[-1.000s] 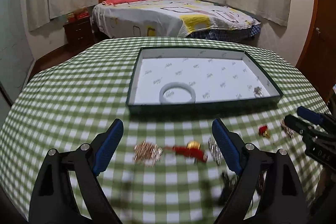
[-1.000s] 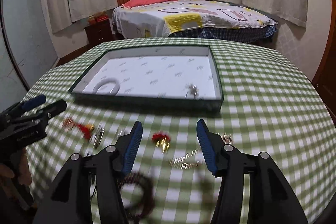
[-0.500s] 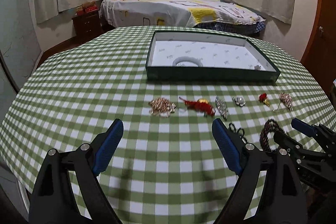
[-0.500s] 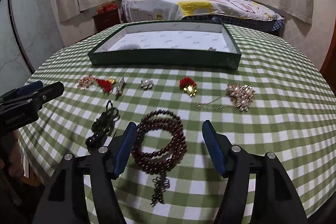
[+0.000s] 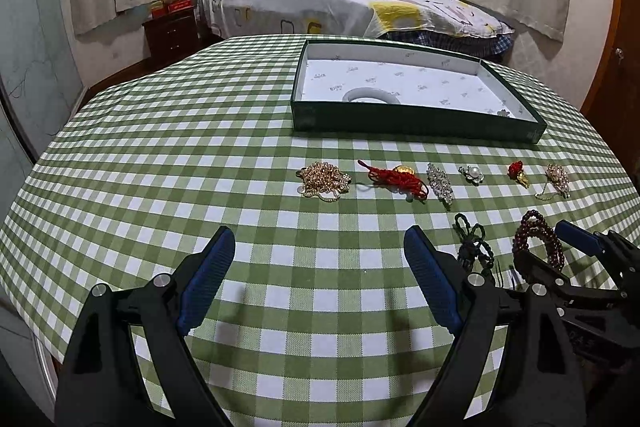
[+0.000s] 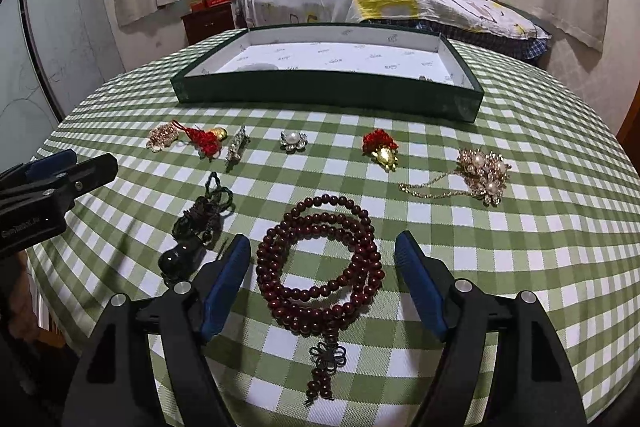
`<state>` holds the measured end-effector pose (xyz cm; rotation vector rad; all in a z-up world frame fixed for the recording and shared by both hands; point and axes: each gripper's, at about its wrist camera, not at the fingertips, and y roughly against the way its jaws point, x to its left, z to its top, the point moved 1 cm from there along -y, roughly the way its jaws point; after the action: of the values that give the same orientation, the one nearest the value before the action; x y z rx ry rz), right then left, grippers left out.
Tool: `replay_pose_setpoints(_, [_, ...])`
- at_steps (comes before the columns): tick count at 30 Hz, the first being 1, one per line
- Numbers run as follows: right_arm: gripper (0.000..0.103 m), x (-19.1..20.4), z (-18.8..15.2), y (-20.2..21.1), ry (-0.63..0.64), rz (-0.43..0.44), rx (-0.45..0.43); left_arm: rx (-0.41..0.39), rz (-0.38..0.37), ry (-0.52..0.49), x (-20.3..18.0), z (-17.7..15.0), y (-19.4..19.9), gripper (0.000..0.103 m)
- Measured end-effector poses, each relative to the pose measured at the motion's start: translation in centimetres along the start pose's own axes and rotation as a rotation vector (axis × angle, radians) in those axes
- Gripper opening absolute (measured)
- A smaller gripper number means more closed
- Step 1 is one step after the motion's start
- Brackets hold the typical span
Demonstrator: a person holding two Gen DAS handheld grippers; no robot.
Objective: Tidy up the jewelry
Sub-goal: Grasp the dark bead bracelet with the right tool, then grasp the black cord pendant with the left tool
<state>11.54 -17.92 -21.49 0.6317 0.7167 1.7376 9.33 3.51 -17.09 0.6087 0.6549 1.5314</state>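
Now the right claw (image 6: 322, 269) is held low over the green-checked surface (image 6: 520, 247), and its jaws have just been opening; the coiled dark red wooden bead string (image 6: 320, 263) is lying between the blue pads, which are not touching it. The left claw (image 5: 318, 277) is spread wide over bare cloth, with nothing held. Further back the shallow dark green box with white lining (image 5: 416, 121) is placed, and a white ring bangle (image 5: 372, 95) is seen inside it.
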Motion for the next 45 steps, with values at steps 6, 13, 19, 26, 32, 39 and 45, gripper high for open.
replay_pose_setpoints(6, [0.068, -0.1, -0.1, 0.0, 0.008, -0.012, 0.000, 0.015, -0.006, 0.001, -0.1, -0.3, -0.5, 0.084])
replay_pose_setpoints(13, [0.026, -0.6, -0.1, 0.4, 0.006, -0.010, -0.007, 0.025, -0.012, -0.006, -0.6, -0.6, -0.7, 0.084])
replay_pose_setpoints(19, [0.015, -0.4, -0.2, 0.6, 0.024, 0.002, -0.006, 0.028, -0.023, -0.019, -1.3, -0.8, -0.7, 0.084])
replay_pose_setpoints(26, [0.015, -2.2, -0.2, 1.7, -0.020, -0.027, -0.023, 0.027, -0.045, -0.050, -2.7, -0.9, -0.3, 0.084])
replay_pose_setpoints(32, [0.015, -4.8, -0.6, 2.9, -0.079, -0.047, -0.040, 0.028, -0.070, -0.113, -5.0, -1.1, 0.4, 0.084])
replay_pose_setpoints(39, [0.015, -6.9, -1.3, 3.4, -0.140, -0.037, -0.048, 0.052, -0.076, -0.190, -7.7, -1.6, 0.2, 0.074])
replay_pose_setpoints(45, [0.015, -7.9, -1.8, 3.4, -0.175, -0.030, -0.047, 0.107, -0.077, -0.204, -8.8, -2.2, -1.2, 0.062])
